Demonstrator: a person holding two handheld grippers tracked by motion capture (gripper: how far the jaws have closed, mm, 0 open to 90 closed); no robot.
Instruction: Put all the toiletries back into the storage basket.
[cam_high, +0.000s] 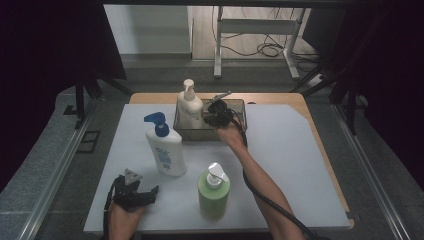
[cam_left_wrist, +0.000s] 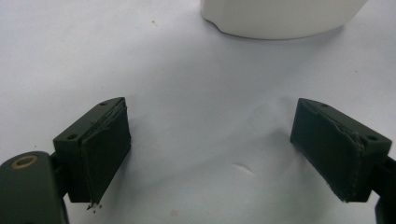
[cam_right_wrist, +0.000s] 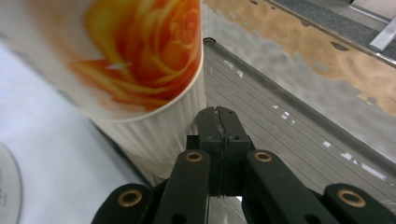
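A white pump bottle stands in the left part of a metal basket at the back of the table. My right gripper reaches into that basket just right of the bottle. In the right gripper view the jaws are pressed together with nothing between them. There the bottle with its orange rose label rises close on the left, and the basket's ribbed metal lies ahead. My left gripper rests near the front left of the table, open and empty.
A white bottle with a blue pump stands left of centre; its base lies just ahead of the left jaws. A green pump bottle stands near the front. The white mat covers the wooden table.
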